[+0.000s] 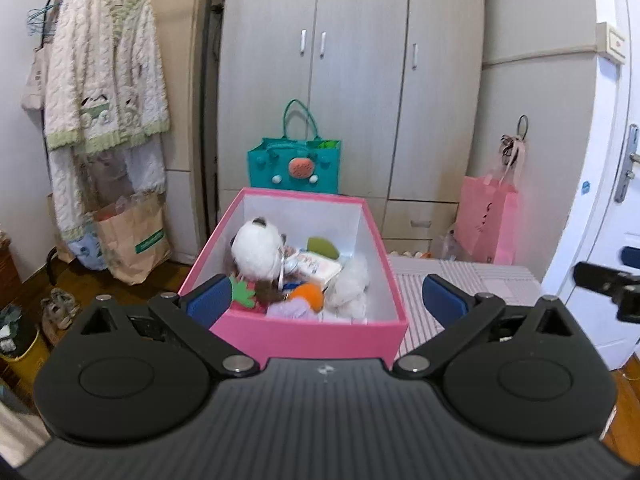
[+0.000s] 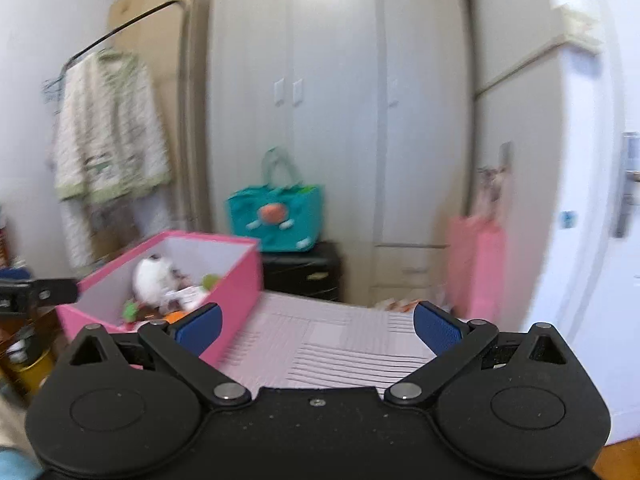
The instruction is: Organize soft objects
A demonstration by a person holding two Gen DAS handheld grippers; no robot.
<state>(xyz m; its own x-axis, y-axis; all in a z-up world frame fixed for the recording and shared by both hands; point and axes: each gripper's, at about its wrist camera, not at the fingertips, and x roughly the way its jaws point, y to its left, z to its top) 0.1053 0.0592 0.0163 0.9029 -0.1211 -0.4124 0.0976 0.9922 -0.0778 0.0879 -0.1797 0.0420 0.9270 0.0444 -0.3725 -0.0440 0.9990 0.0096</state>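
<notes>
Standing wide apart and empty, the jaws of the left gripper [image 1: 326, 298] frame the near end of a pink box [image 1: 308, 336], its blue pads flanking the two near corners without touching them. Inside the box, just ahead of the jaws, lie the soft toys: a white plush animal [image 1: 258, 250], an orange ball [image 1: 310, 295] and a fluffy white piece [image 1: 352, 284], heaped together. The right gripper [image 2: 318, 322] also has its jaws spread and empty over a pale striped surface [image 2: 340, 344], with the box off beyond its left jaw. A teal bag [image 1: 294, 168] stands farther back against the wardrobe [image 1: 360, 60]. The heap looks close to sorted, but a careless reach could let a jaw catch the box rim and tip or shove it.
</notes>
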